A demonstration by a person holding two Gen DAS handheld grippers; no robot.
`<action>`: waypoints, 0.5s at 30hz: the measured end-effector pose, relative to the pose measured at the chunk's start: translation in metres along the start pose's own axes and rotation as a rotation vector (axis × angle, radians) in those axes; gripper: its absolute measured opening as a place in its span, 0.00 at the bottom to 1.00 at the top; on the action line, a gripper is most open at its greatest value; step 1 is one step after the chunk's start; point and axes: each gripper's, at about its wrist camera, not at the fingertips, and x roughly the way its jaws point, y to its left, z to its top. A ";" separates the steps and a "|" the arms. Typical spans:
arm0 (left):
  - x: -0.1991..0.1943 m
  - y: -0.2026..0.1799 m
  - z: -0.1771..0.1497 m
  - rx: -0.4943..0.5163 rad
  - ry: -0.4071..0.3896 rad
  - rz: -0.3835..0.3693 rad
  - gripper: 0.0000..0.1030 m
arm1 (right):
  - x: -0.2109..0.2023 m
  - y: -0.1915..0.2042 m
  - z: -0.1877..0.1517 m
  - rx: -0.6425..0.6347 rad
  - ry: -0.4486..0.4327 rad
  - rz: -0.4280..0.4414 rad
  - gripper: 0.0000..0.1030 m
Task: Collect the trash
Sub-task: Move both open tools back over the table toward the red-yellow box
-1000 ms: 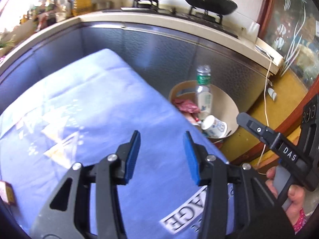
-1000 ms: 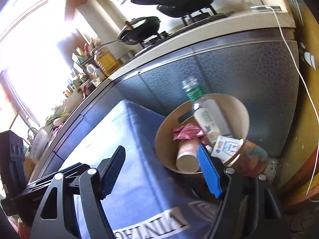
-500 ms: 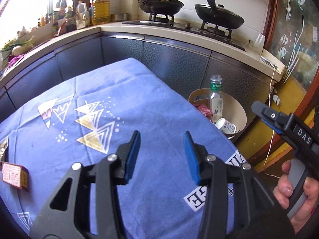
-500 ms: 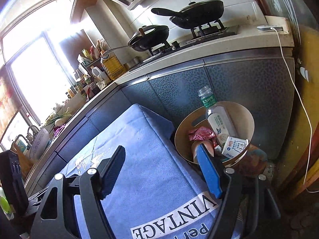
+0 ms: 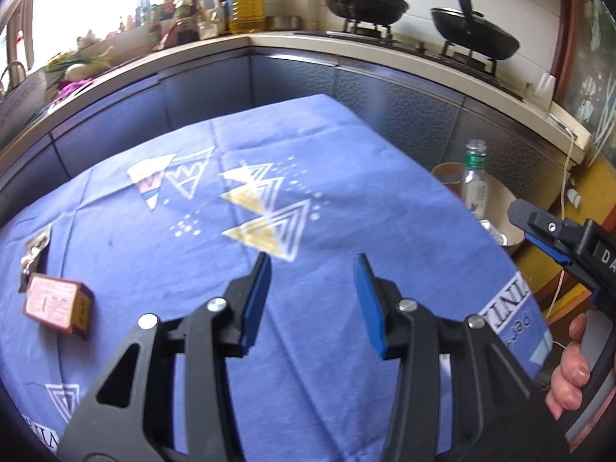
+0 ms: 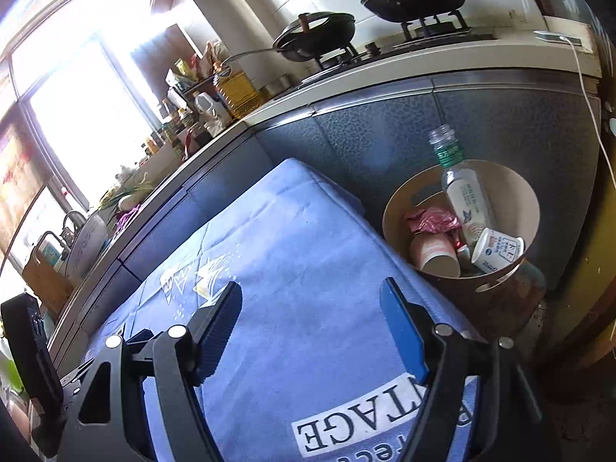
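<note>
A small red box [image 5: 57,305] and a crumpled silvery wrapper [image 5: 36,250] lie at the left edge of the blue tablecloth [image 5: 269,177]. My left gripper [image 5: 313,300] is open and empty above the cloth, well to the right of the box. My right gripper [image 6: 312,323] is open and empty over the cloth's right end; it also shows in the left wrist view [image 5: 554,238]. The round brown bin [image 6: 516,192] stands on the floor beside the table and holds a plastic bottle [image 6: 467,200], paper cups [image 6: 435,256] and a pink wrapper [image 6: 431,220].
A kitchen counter [image 5: 346,50] runs behind the table, with two black pans on a stove [image 5: 473,34], oil bottles [image 5: 246,4] and vegetables. A white cable [image 6: 593,107] hangs down the cabinet on the right. Dark cabinet fronts stand close behind the table.
Both grippers have pulled back and turned left from the bin towards the table. The red box and silvery wrapper have come further into the left wrist view. Both jaws stay open.
</note>
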 end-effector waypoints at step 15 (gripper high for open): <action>0.008 0.082 -0.045 -0.130 0.066 0.132 0.41 | 0.041 0.064 -0.035 -0.100 0.143 0.058 0.68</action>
